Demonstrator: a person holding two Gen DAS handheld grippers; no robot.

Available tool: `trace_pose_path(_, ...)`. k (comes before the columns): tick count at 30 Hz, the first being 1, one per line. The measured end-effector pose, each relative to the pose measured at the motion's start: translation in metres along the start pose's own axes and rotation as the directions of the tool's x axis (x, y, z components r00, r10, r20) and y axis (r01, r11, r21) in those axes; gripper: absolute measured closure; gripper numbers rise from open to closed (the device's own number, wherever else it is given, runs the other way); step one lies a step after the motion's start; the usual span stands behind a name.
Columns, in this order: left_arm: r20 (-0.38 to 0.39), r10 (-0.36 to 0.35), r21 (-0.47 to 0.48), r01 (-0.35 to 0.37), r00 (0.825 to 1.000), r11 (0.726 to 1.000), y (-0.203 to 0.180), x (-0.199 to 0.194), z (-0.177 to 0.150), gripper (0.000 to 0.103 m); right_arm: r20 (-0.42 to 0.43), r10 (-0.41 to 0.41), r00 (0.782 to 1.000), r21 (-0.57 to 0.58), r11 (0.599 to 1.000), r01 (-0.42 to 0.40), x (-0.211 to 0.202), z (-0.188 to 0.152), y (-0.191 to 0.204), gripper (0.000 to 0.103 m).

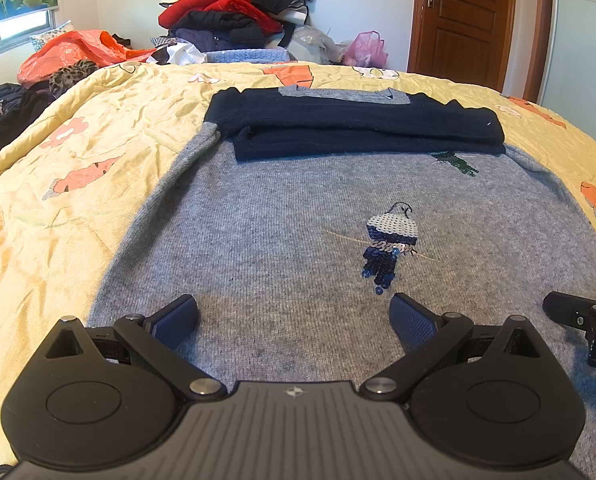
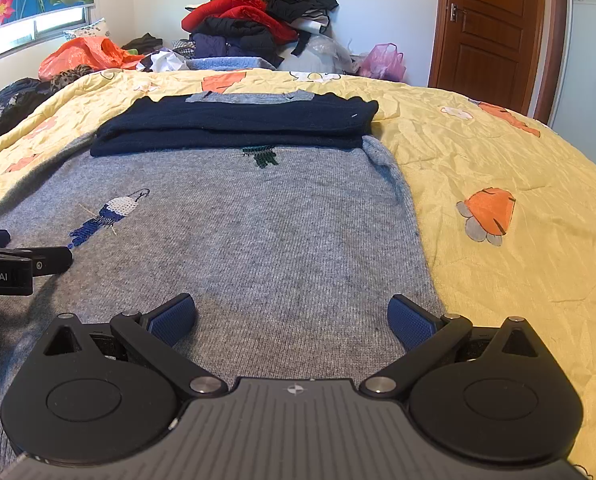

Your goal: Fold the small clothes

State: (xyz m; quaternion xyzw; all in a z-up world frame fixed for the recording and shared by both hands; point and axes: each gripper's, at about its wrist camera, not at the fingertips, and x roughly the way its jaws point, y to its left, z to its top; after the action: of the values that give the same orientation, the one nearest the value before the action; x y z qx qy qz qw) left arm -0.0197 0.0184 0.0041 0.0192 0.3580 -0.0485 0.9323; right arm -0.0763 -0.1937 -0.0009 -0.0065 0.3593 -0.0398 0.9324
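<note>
A grey knit sweater (image 1: 290, 216) with sequin birds lies flat on the yellow bedspread (image 1: 78, 152). Its dark navy sleeves (image 1: 357, 128) are folded across its far end. My left gripper (image 1: 294, 316) is open and empty, low over the sweater's near hem on the left side. My right gripper (image 2: 292, 316) is open and empty over the near hem on the right side, close to the sweater's right edge (image 2: 421, 248). The sweater (image 2: 238, 220) and sleeves (image 2: 234, 124) also show in the right wrist view. Each gripper shows at the other view's edge.
A heap of red, black and purple clothes (image 1: 234, 12) stands at the bed's far end, with an orange plastic bag (image 1: 70, 54) on the left and a pink bag (image 1: 365, 50) on the right. A brown door (image 1: 461, 20) is at the back right.
</note>
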Motion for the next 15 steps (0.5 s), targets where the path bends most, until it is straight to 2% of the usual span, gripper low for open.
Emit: trace_pose_path(15, 0.0, 0.004, 0.0, -0.004, 1.0, 1.0, 0.0005, -0.0014, -0.0016, 0.0, 0.0, -0.001, 1.0, 0.0, 1.0, 0.001, -0.0002, -0.0002, 0.0, 0.0)
